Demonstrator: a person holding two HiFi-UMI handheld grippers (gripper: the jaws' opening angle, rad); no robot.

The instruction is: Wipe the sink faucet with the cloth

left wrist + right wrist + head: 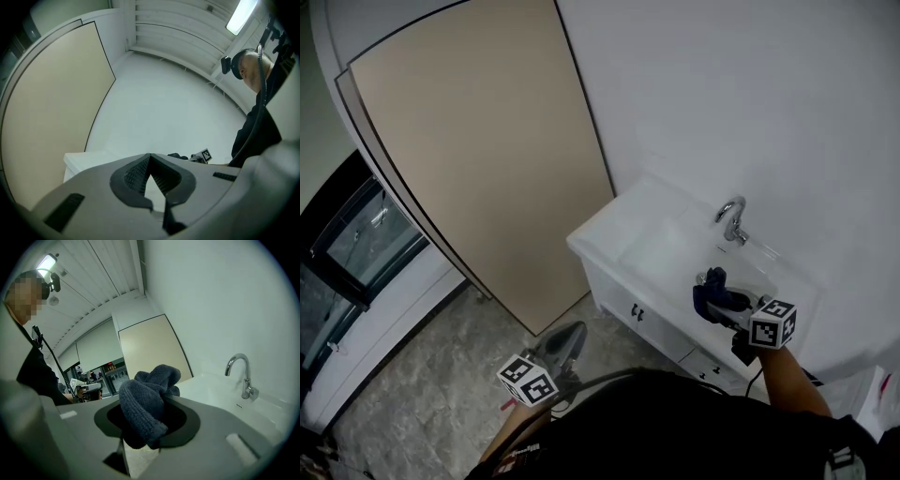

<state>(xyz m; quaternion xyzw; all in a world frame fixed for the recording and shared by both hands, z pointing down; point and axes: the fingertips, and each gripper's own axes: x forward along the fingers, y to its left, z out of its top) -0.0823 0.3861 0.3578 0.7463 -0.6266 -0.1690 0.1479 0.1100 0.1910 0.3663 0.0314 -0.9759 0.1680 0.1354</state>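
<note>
Tongs, 2 sets, both short of the work.

Head view: left tongs [567, 339] sit low over the stone floor [412, 375], pressed together and carrying nothing, well apart from the sink [609, 234]. Right tongs [712, 289] are over the sink's front edge, pinching a dark blue cloth [705, 300]. The chrome faucet [731, 221] stands at the back of the basin against the white wall [769, 94]. It is apart from the cloth, no contact. A beige panel [478, 159] stands left of the sink.

Left gripper view: the 2 ribbed pads meet at their tips with nothing between them. A white corner of the sink shows beyond at left, and the other tongs' marker cube shows beyond at right.

Right gripper view: the cloth is bunched between the jaws, bulging above them and hanging below. Its bulk keeps the jaws partly spread. The faucet is ahead and to the right, curved spout upright, with open basin between it and the cloth.

Progress, as judged: approach stage. The cloth is in hand, so 1 step is done. Wiping does not look begun, since nothing touches the faucet. Left to do: carry the cloth across the basin, then rub the spout, neck and base. The left tongs seem to have no part yet.
</note>
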